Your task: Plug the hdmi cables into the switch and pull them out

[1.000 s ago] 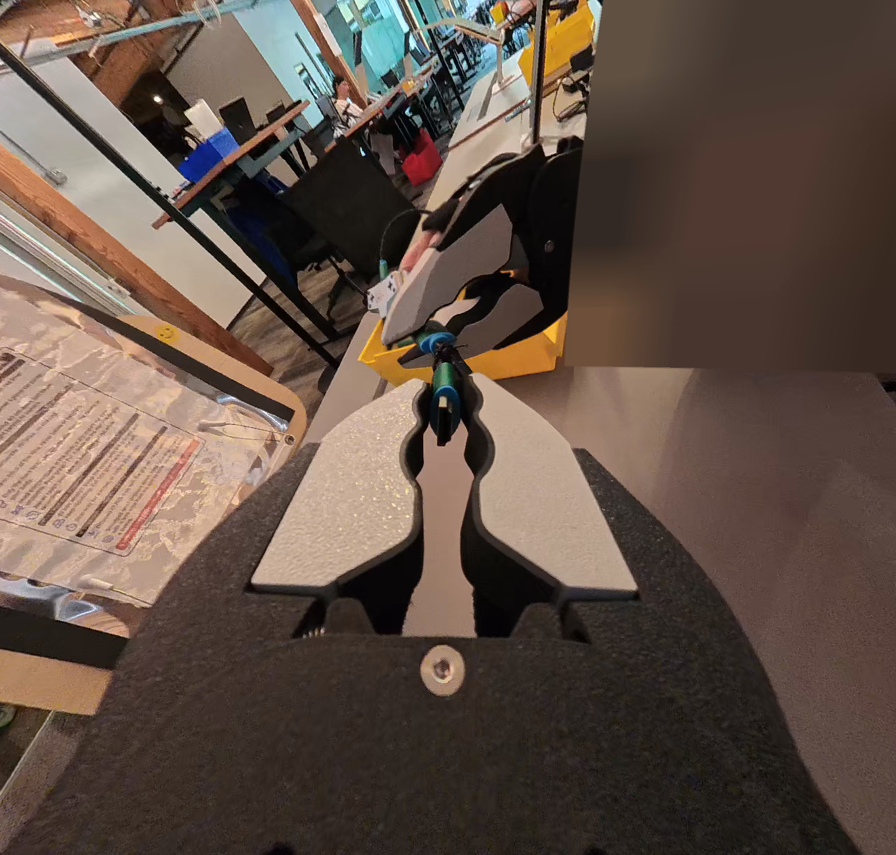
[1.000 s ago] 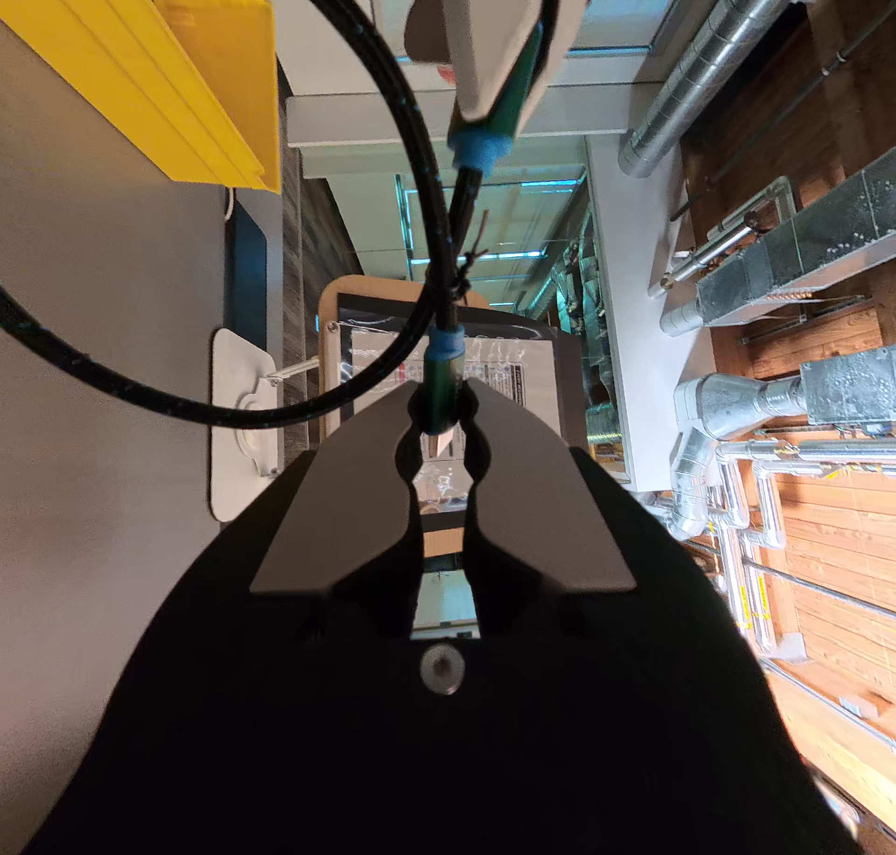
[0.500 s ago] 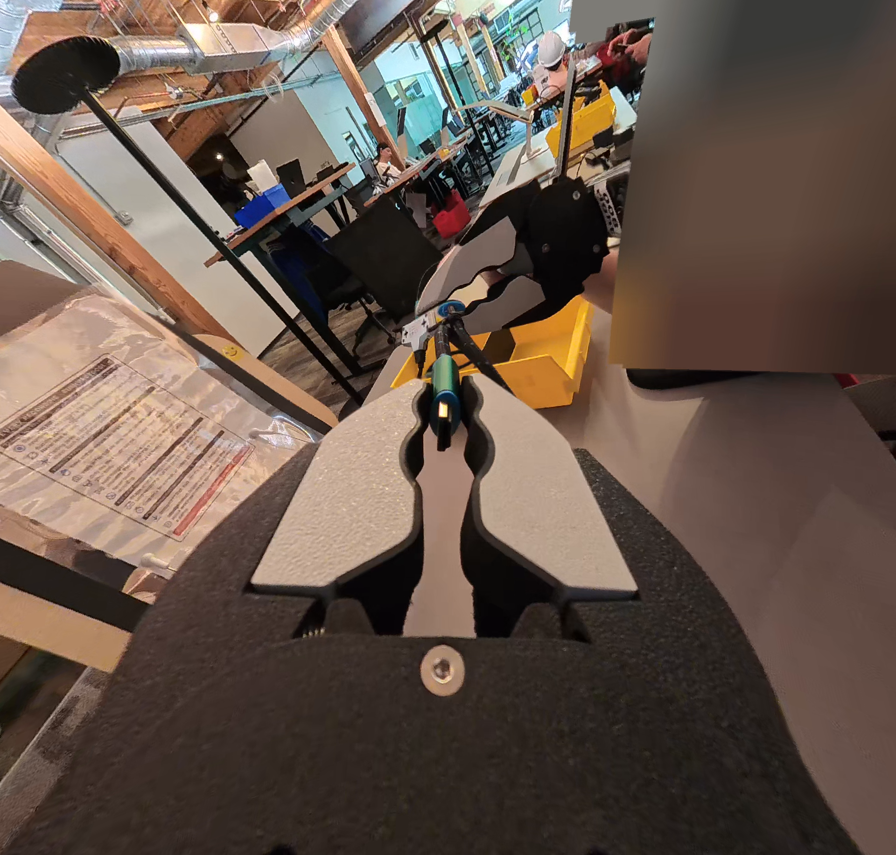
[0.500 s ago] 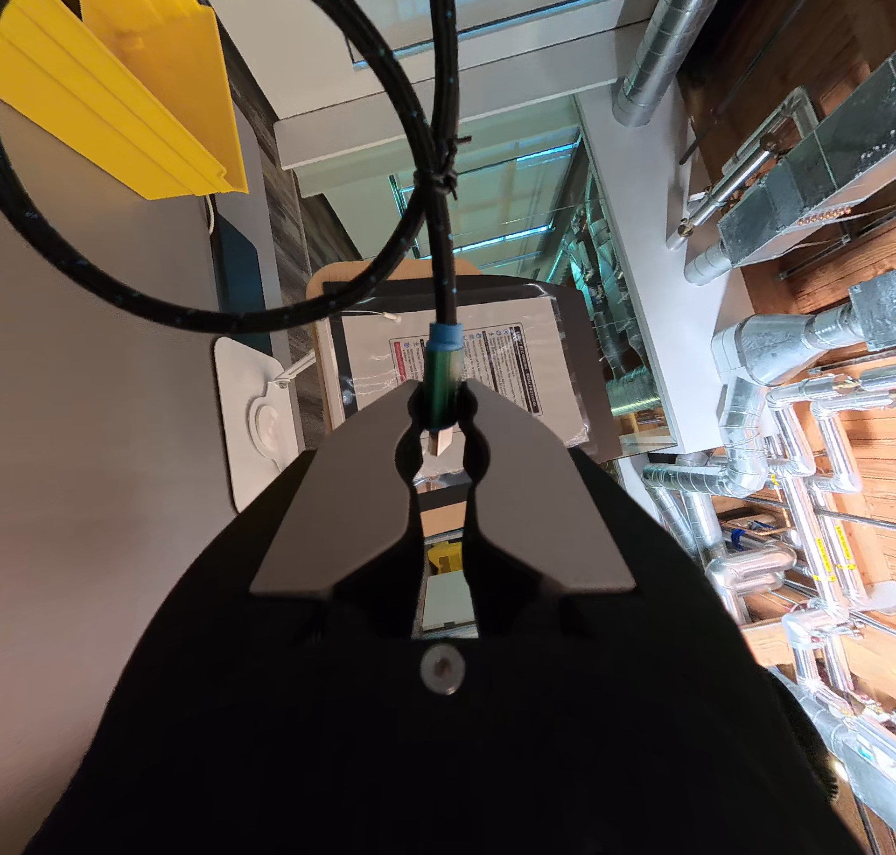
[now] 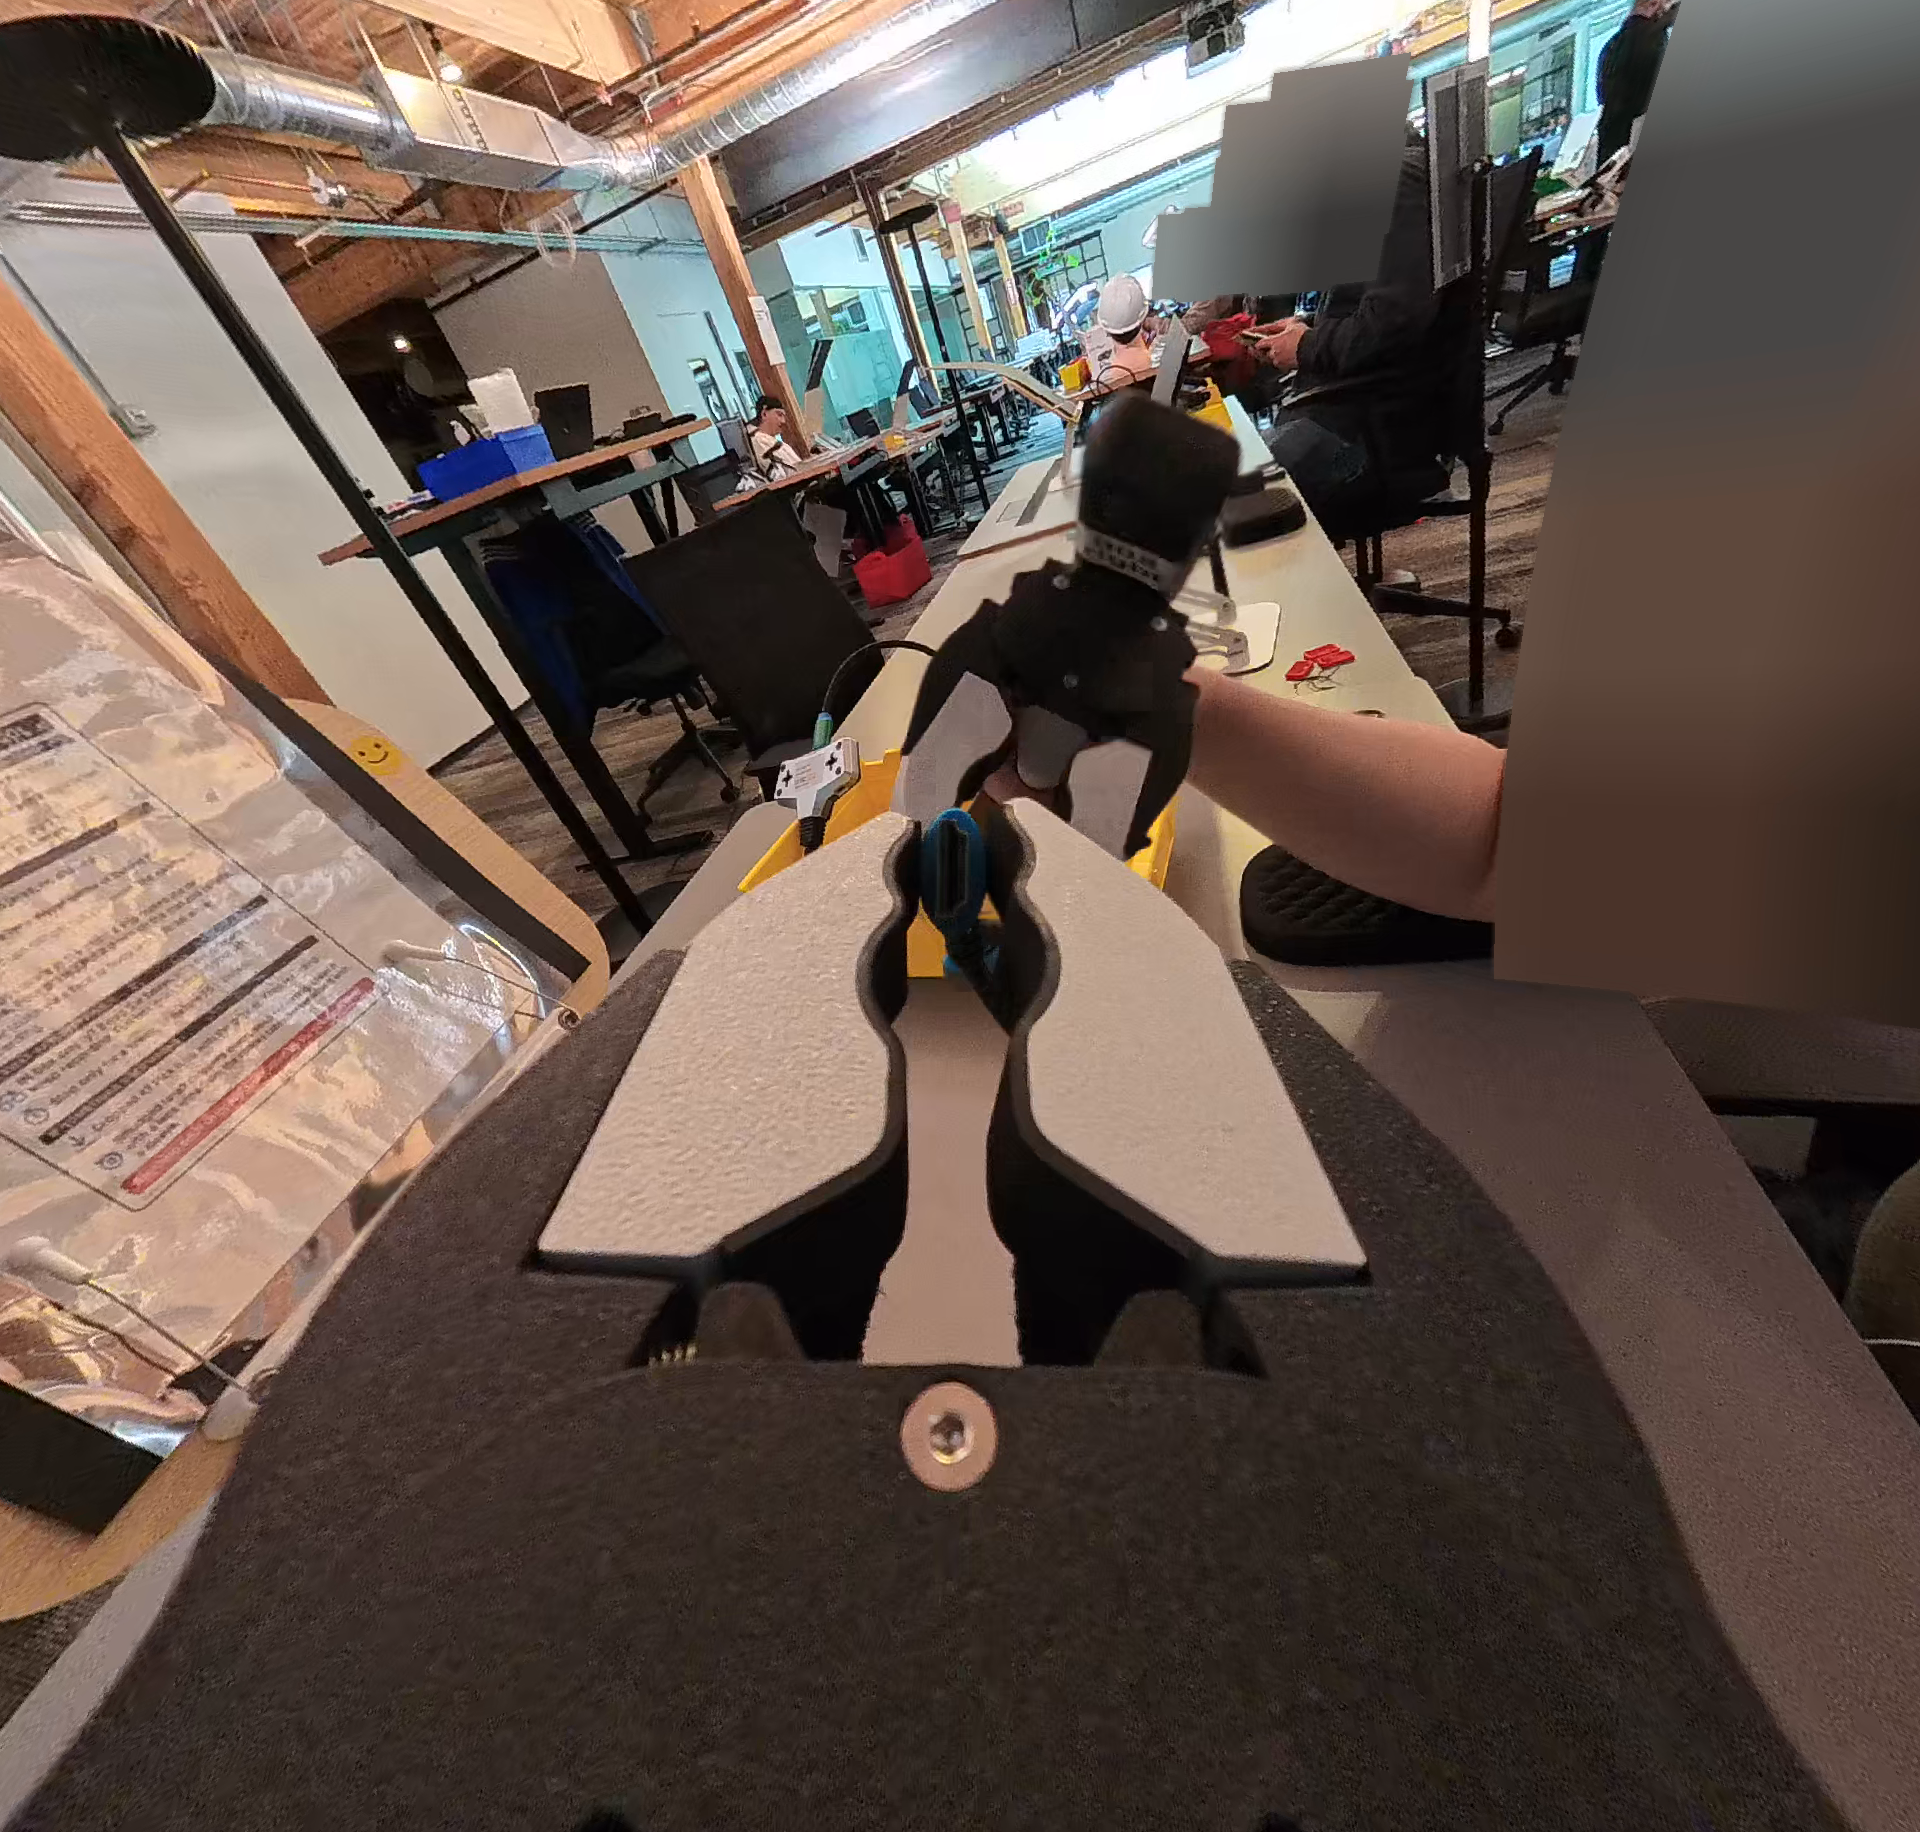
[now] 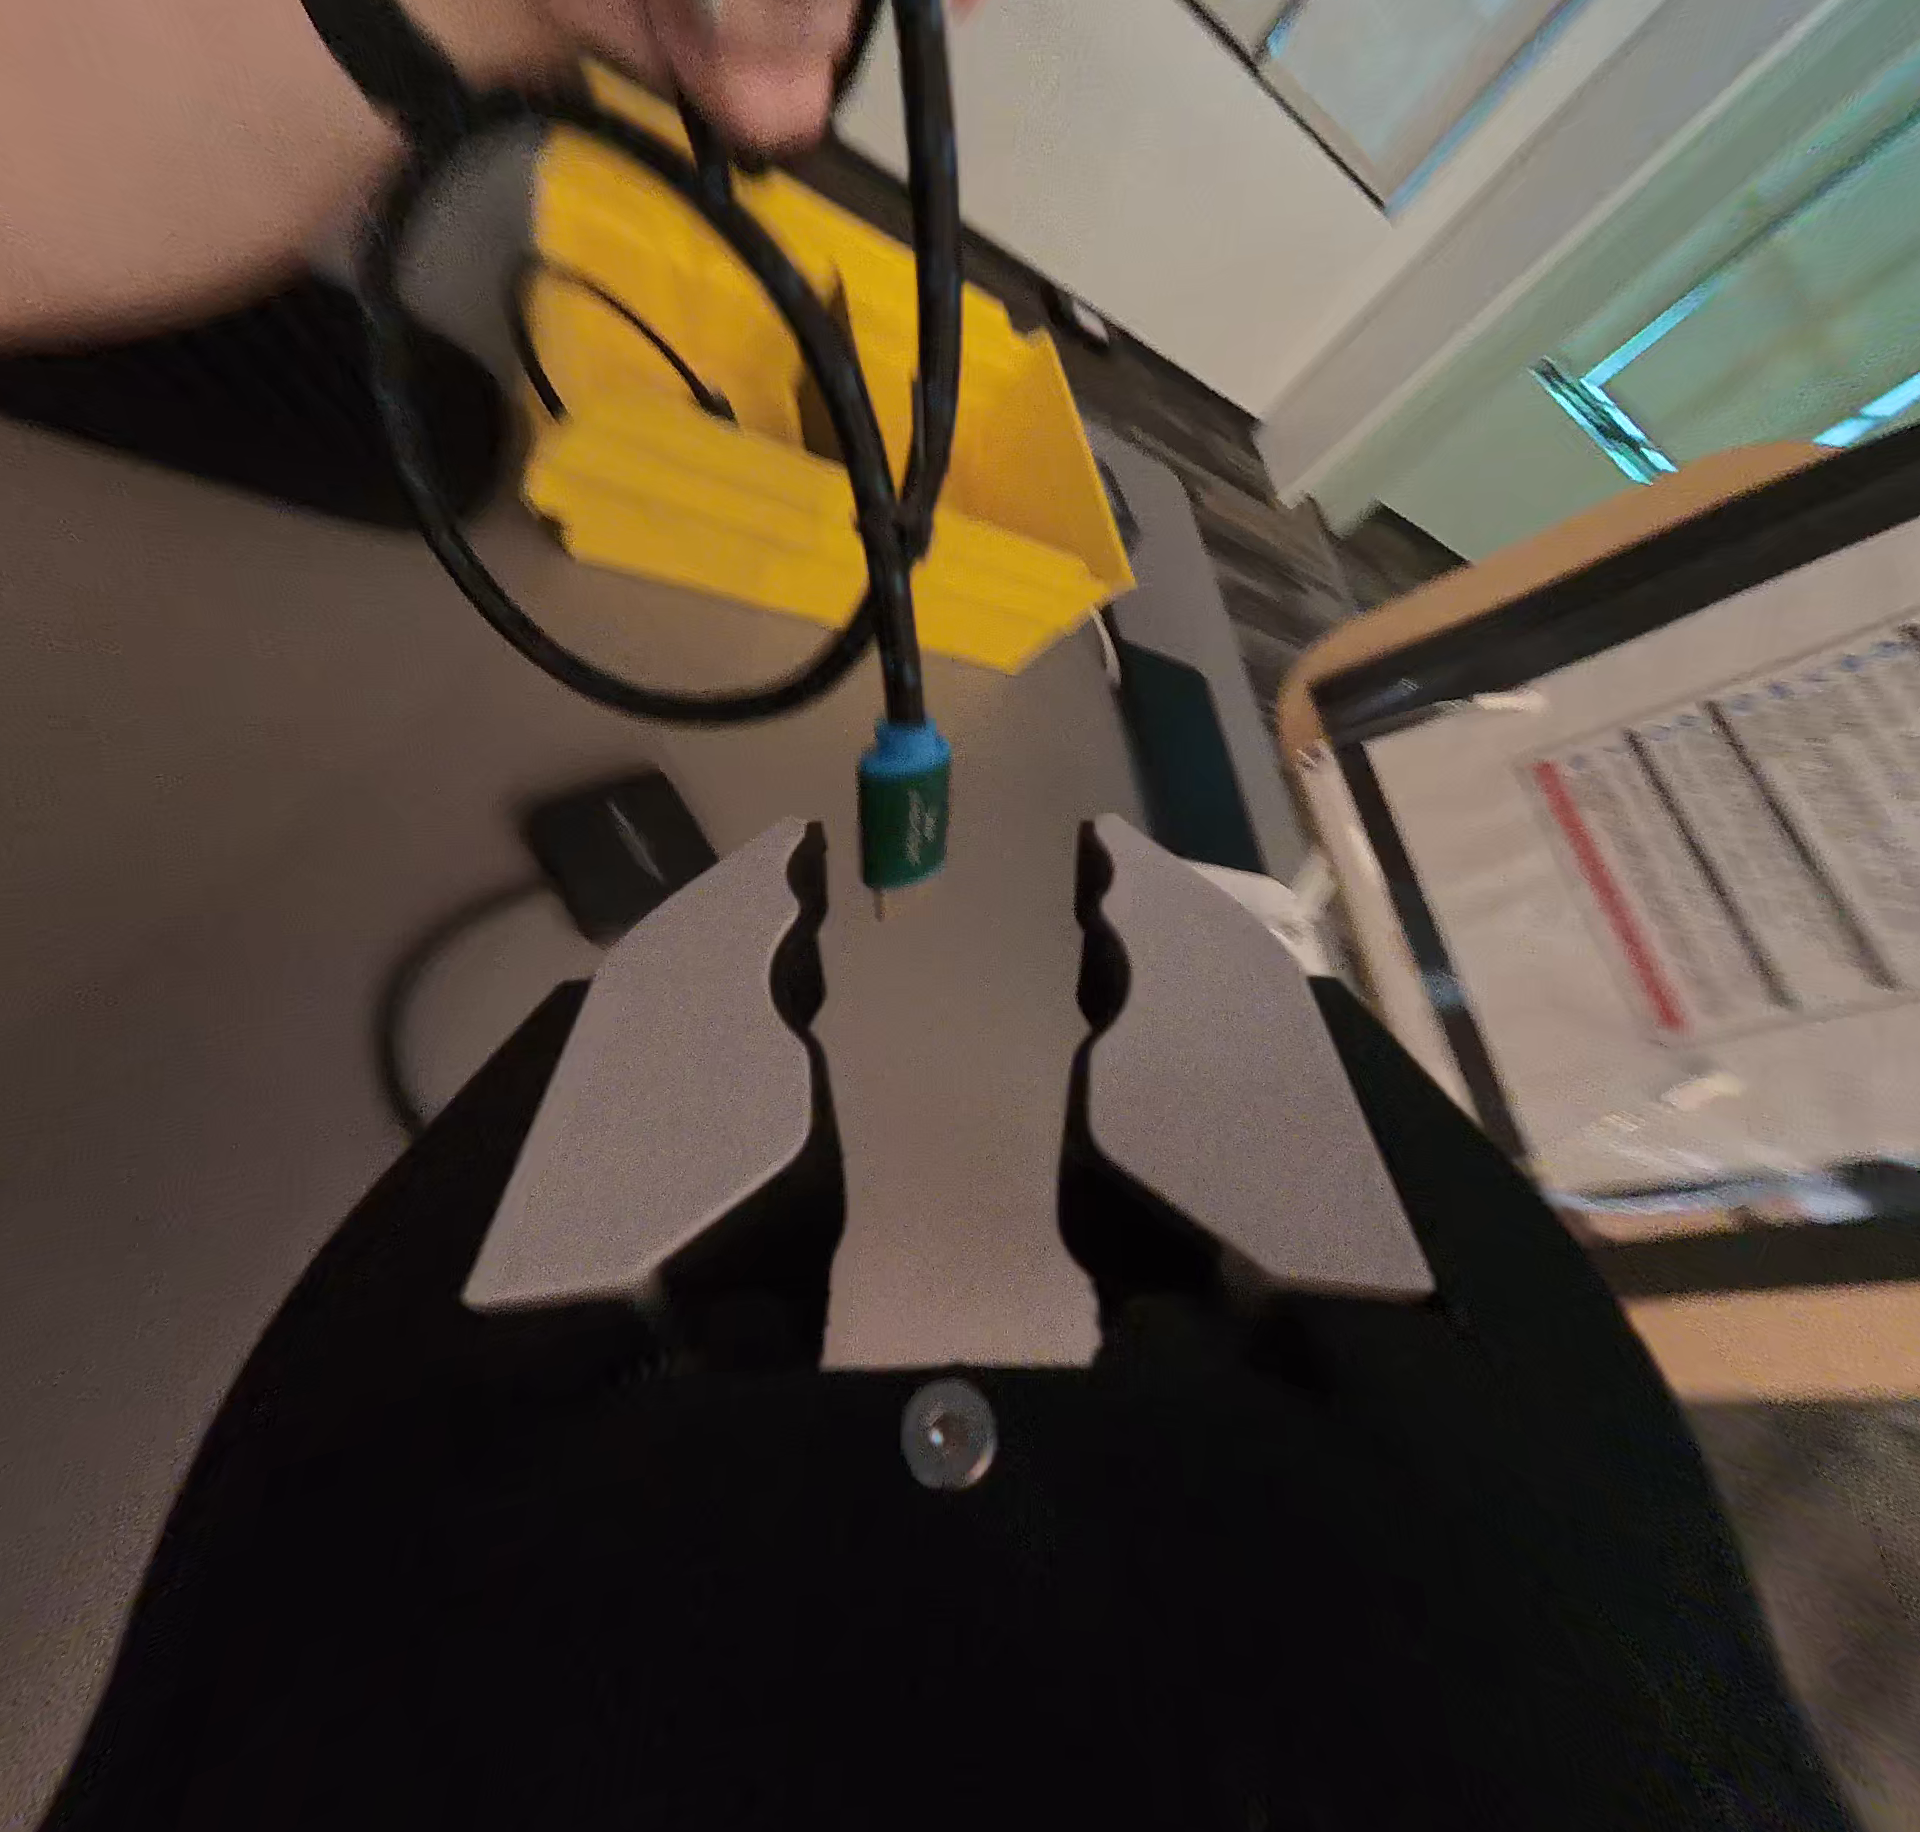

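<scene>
So from my left gripper (image 5: 956, 883) I've got a long grey bench (image 5: 1558, 1138) running ahead with plenty of open surface on the right side, and the left edge drops off to floor right beside a wooden-framed board (image 5: 187, 1003) with a plastic-covered sheet on it. My left fingers are clamped on a blue HDMI plug (image 5: 948, 873), its port end facing back at the camera.

Right gripper (image 6: 951, 852) has its fingers spread apart with nothing between them. A green-bodied plug (image 6: 904, 821) with a blue collar dangles just ahead of the tips, closer to the left finger, not touching as far as I can tell. That view is pretty blurry. The black braided cable (image 6: 914, 328) runs up from the plug and loops around near the person's hand at the top of the frame.

Yellow bin (image 5: 831, 826) sits at the bench's left edge, just past my left fingertips. A small white adapter box (image 5: 821, 772) with a green-tipped cable sticks up at its rim. Can't tell what else is in it. In the right view there's a small black box (image 6: 618, 847) flat on the bench with a thin lead curling off it, well clear of the bin.
</scene>
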Available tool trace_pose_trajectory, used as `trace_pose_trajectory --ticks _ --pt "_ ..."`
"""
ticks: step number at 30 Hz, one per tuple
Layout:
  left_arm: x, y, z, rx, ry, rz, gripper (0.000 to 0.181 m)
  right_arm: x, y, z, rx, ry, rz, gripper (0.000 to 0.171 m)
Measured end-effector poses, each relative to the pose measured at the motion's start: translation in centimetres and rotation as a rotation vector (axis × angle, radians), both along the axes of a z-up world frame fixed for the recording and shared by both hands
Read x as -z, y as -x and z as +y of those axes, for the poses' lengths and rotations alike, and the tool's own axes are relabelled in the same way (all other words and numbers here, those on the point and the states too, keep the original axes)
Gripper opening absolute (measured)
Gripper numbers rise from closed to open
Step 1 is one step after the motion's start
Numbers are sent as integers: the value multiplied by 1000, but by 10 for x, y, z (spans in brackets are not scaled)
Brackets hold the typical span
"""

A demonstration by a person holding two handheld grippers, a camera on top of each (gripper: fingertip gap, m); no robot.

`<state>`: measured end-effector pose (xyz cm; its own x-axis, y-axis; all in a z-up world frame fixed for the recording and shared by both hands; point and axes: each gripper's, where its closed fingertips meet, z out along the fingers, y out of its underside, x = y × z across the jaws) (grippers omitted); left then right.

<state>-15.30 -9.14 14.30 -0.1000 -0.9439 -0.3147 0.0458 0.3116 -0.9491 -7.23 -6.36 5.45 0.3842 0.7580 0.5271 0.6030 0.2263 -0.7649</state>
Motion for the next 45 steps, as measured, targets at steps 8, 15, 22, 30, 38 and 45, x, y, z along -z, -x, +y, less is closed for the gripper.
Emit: trace_pose_trajectory --ticks 8,15,22,30,38,45 --pt "4 -9 -3 -15 -24 10 12 4 45 16 26 250 307 65" --pt "7 -13 1 -69 -51 28 12 19 51 22 27 468 389 22" --pt "16 -19 12 -214 -76 103 52 -16 -22 40 442 -151 -90 8" --pt "56 -47 13 -444 -359 346 53 0 -7 37 422 -300 -370 9" --pt "83 -54 28 -364 -272 405 20 -19 2 25 390 -432 -367 9" --pt "71 -55 30 -338 -247 312 5 -42 7 19 315 -538 -206 16"
